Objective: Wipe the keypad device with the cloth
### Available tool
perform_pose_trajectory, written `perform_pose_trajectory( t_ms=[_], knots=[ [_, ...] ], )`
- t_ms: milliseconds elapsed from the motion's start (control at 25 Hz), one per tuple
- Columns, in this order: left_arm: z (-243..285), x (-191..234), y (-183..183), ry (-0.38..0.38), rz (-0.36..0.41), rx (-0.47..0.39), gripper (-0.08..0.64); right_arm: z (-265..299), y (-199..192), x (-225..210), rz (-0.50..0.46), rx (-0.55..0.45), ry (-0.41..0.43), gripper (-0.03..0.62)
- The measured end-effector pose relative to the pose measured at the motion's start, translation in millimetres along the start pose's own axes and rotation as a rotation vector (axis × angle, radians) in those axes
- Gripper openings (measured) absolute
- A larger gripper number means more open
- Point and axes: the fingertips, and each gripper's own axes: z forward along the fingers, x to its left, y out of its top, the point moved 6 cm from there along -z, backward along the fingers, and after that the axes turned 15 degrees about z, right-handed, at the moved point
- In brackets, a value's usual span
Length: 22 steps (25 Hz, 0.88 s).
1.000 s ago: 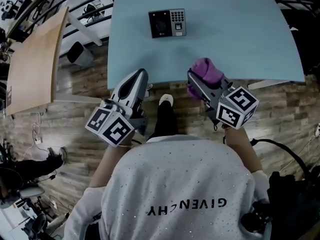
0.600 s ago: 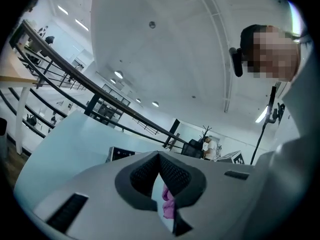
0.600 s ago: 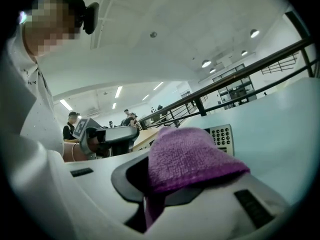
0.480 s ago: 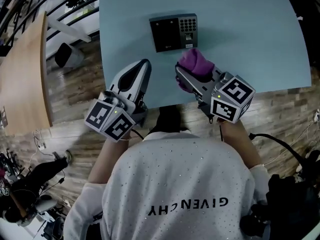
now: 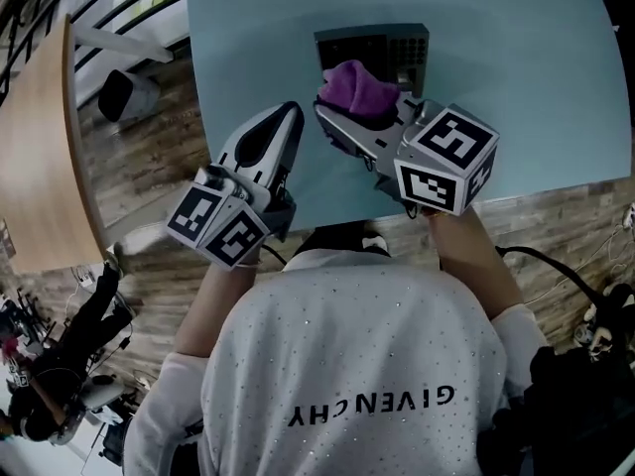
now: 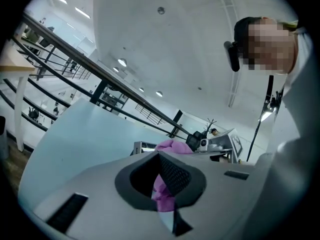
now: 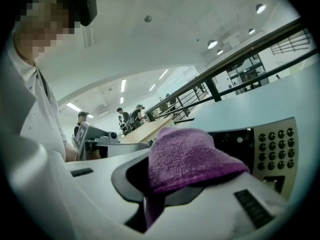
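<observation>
Overhead, cloth (image 5: 359, 85) pinched by right gripper (image 5: 340, 109) half-covers keypad device (image 5: 413, 44); its view shows buttons (image 7: 272, 146); left gripper (image 5: 288, 119) closed.

Left gripper (image 6: 161, 186) hogs the bottom of the frame, jaws pinched down to a thin slit with a bit of purple showing through it. Just past the tips, center frame, there's the purple cloth (image 6: 171, 146) bunched against the grey keypad device (image 6: 144, 147). Pale blue table (image 6: 75, 134) runs off to the left.
</observation>
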Motion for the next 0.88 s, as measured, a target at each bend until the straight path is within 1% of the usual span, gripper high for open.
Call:
perform_pose_trajectory(
  t_ms=[200, 280, 440, 560, 640, 880],
  knots=[
    [11.0, -6.8, -11.7, -0.067, 0.002, 0.023, 0.000, 8.6, 3.0, -9.5, -0.006, 0.025, -0.030, 0.034],
    [16.0, -5.6, -13.1, -0.073, -0.004, 0.024, 0.000, 8.7, 4.1, -13.3, 0.009, 0.025, -0.049, 0.034],
    [20.3, 8.3, -4.6, -0.088, -0.053, 0.023, 0.000, 18.0, 14.8, -18.7, 0.033, 0.057, -0.099, 0.034],
    [20.5, 25.3, -1.5, -0.092, -0.052, 0.030, 0.000, 21.4, 16.6, -25.8, 0.034, 0.073, -0.153, 0.034],
    [23.9, 27.4, 0.5, -0.095, -0.051, 0.027, 0.000, 8.9, 14.5, -30.3, 0.043, 0.076, -0.185, 0.034],
    [32.4, 11.0, 12.3, -0.121, -0.014, 0.005, 0.000, -45.6, 14.7, -44.0, 0.057, 0.065, -0.305, 0.034]
  ],
)
